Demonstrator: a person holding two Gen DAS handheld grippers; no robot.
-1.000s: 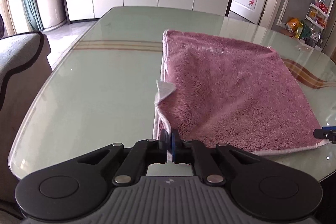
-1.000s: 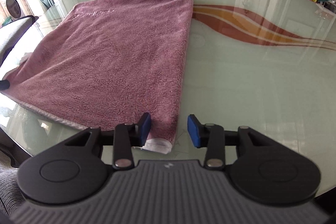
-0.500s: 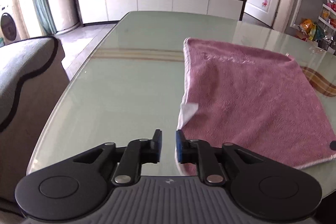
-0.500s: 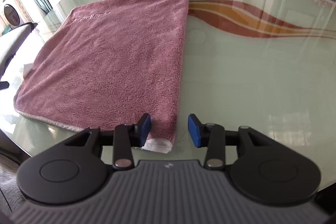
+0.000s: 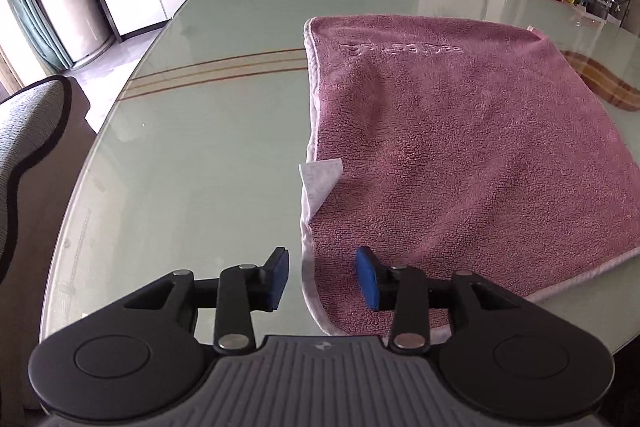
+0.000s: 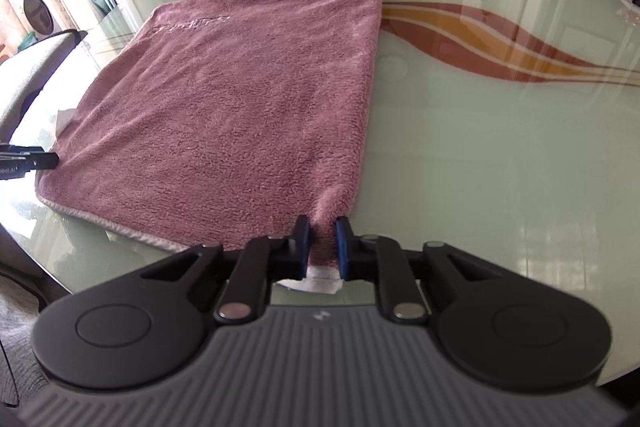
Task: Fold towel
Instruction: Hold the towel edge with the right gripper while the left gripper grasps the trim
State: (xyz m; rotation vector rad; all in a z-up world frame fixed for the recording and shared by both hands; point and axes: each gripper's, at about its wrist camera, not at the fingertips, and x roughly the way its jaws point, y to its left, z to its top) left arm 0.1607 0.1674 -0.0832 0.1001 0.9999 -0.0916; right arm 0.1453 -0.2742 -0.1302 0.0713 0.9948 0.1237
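While the right tool (image 6: 322, 241) pinches the towel (image 6: 240, 115), the left tool (image 5: 322, 277) gapes above the glass table (image 5: 192, 163).

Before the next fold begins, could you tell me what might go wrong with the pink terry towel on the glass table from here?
1. The right gripper has just closed on the pink terry towel's near corner, while the left gripper has just opened, its pads clear of the towel's white edge. Lifting now could drag the towel askew.
2. The green glass table looks slick, so the towel may slide.
3. The white care label sticks out and could show after folding.
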